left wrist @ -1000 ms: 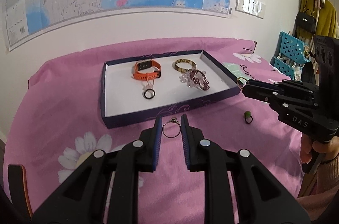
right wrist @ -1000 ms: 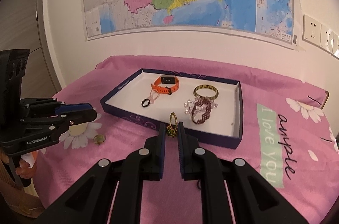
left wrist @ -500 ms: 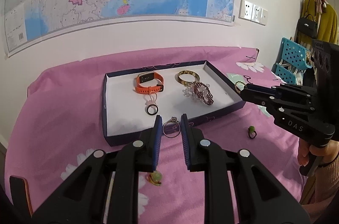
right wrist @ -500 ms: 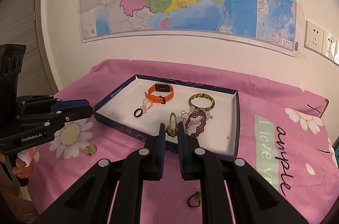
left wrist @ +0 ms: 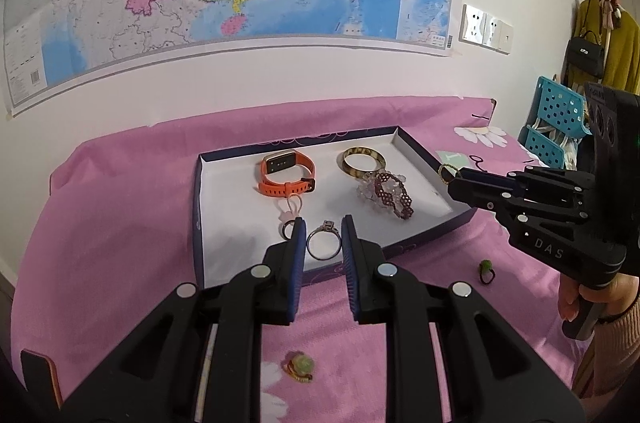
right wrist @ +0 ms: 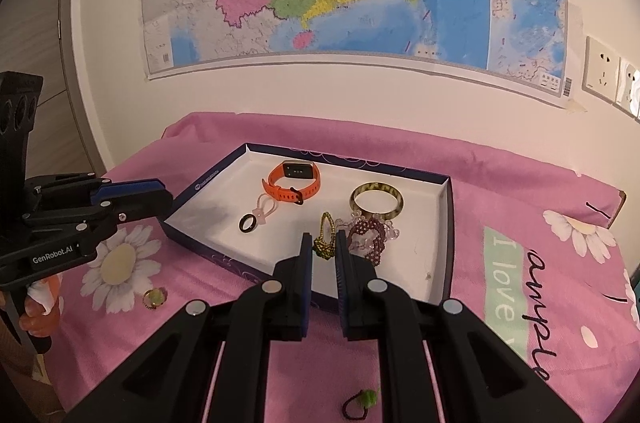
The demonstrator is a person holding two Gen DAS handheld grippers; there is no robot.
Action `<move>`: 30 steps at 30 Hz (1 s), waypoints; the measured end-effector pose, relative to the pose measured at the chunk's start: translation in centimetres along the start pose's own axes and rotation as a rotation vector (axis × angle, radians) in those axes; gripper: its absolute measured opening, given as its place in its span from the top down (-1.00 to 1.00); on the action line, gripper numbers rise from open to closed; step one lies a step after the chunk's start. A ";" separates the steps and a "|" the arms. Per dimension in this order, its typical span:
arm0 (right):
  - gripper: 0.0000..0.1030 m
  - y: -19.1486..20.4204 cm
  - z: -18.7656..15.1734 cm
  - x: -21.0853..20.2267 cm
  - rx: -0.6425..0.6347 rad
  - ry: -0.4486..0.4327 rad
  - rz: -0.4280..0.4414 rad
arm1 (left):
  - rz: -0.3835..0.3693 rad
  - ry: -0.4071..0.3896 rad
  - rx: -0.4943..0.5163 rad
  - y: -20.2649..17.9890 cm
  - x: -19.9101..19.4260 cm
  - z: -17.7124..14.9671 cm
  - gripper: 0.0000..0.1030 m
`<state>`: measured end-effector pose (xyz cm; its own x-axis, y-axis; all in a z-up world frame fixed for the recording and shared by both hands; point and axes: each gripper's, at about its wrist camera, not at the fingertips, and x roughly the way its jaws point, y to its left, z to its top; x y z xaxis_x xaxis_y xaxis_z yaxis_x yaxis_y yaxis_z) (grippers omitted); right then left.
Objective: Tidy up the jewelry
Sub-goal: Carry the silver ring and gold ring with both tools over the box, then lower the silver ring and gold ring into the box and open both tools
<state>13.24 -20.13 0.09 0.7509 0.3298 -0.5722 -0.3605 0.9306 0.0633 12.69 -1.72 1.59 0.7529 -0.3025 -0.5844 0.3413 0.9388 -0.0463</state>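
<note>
A dark-blue tray (left wrist: 197,183) (right wrist: 446,223) with a white floor lies on the pink cloth. In it are an orange watch band (left wrist: 286,175) (right wrist: 294,183), a tortoiseshell bangle (left wrist: 362,163) (right wrist: 376,201), a maroon beaded bracelet (left wrist: 390,193) (right wrist: 370,235) and a black ring (left wrist: 287,229) (right wrist: 248,223). My left gripper (left wrist: 323,243) is shut on a silver ring (left wrist: 323,243) over the tray's near edge. My right gripper (right wrist: 323,247) is shut on a small gold beaded ring (right wrist: 325,237) (left wrist: 446,171) above the tray's right part.
On the cloth outside the tray lie a green-stone ring (left wrist: 299,366) (right wrist: 154,298) and a green bead ring with a dark loop (left wrist: 486,270) (right wrist: 362,403). A wall with a map stands behind. Blue baskets (left wrist: 556,127) and hanging coats are at the right.
Both grippers have lifted and moved forward over the tray, each still holding its ring. The loose rings on the cloth now show below them.
</note>
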 end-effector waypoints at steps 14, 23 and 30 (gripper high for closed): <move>0.81 -0.5 0.6 2.3 0.009 0.039 0.012 | 0.016 0.032 -0.021 0.9 3.1 1.0 0.64; 0.81 -0.6 0.5 3.4 0.013 0.062 0.007 | 0.036 0.053 -0.026 1.3 4.7 1.1 0.64; 0.81 -0.9 0.3 4.4 0.026 0.085 0.007 | 0.045 0.074 -0.025 1.4 5.9 1.0 0.64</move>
<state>17.01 -19.52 -2.24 0.6984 0.3228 -0.6388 -0.3502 0.9325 0.0884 18.16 -2.33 -1.12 0.7231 -0.2480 -0.6447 0.2931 0.9553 -0.0387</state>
